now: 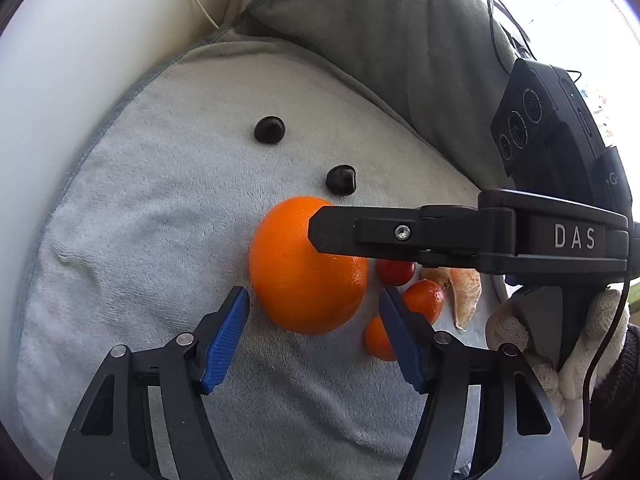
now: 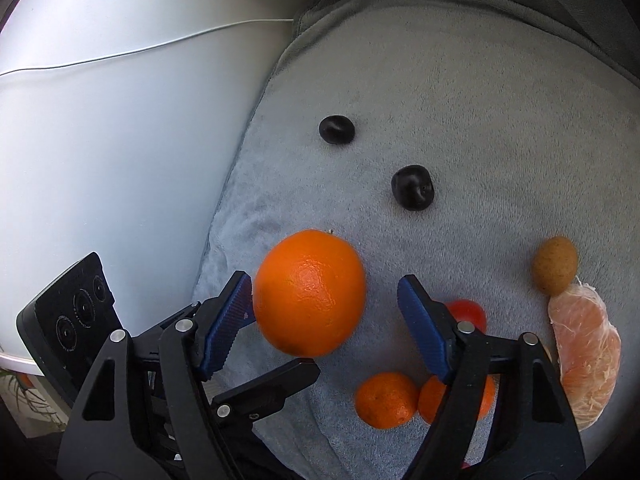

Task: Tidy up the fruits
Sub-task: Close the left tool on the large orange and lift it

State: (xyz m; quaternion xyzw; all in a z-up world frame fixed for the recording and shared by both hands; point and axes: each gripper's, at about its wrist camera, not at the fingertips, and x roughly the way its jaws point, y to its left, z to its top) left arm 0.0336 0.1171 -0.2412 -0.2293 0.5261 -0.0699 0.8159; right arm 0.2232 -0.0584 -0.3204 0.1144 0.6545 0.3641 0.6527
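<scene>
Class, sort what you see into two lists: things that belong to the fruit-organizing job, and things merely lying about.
Job: large orange, two small mandarins, red tomato, peeled citrus segment, kiwi, two dark plums, left claw, right claw.

Lying about: grey towel, white cable.

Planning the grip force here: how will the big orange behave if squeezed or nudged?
The big orange looks round, so it would probably roll on the soft grey cushion. Its glossy, dimpled peel seems firm, likely taking a moderate squeeze.
</scene>
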